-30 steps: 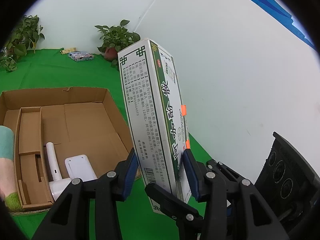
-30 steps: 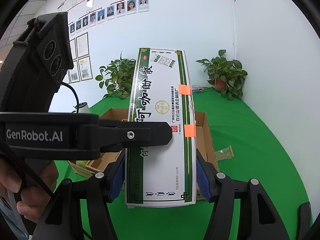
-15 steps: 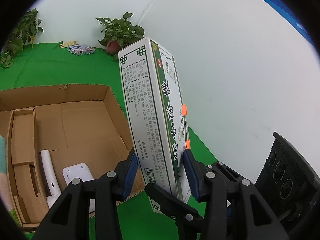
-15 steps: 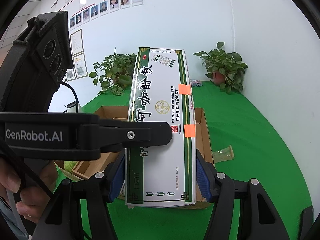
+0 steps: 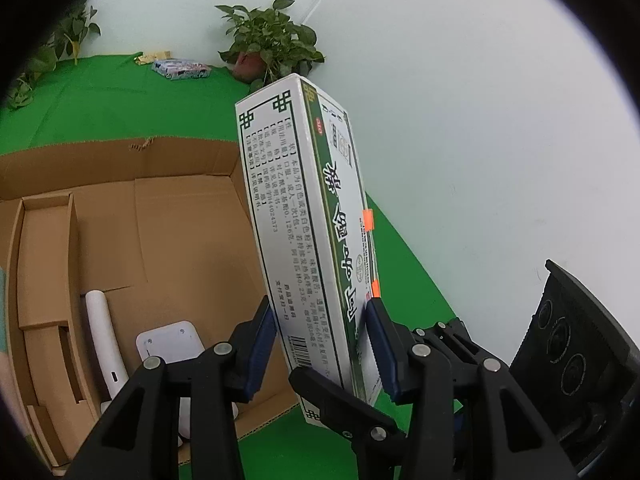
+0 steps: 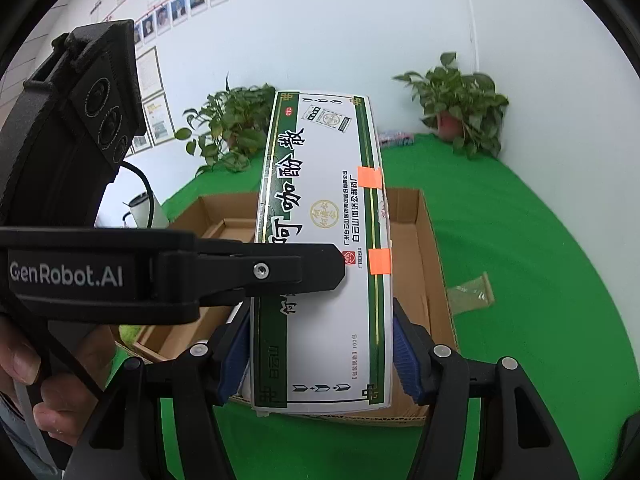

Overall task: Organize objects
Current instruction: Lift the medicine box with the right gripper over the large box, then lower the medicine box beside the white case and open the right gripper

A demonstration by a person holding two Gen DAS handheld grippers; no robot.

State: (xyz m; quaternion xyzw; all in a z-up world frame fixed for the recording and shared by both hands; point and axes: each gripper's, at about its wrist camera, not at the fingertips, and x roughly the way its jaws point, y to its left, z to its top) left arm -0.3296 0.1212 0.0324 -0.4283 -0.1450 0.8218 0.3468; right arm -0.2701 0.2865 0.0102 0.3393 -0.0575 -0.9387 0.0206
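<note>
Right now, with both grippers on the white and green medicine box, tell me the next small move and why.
Probably lower the white and green medicine box into the brown cardboard tray. The left gripper and right gripper both clamp it above the tray's open floor, beside the white handheld device.

Bright even light, fisheye-warped, dark corners
</note>
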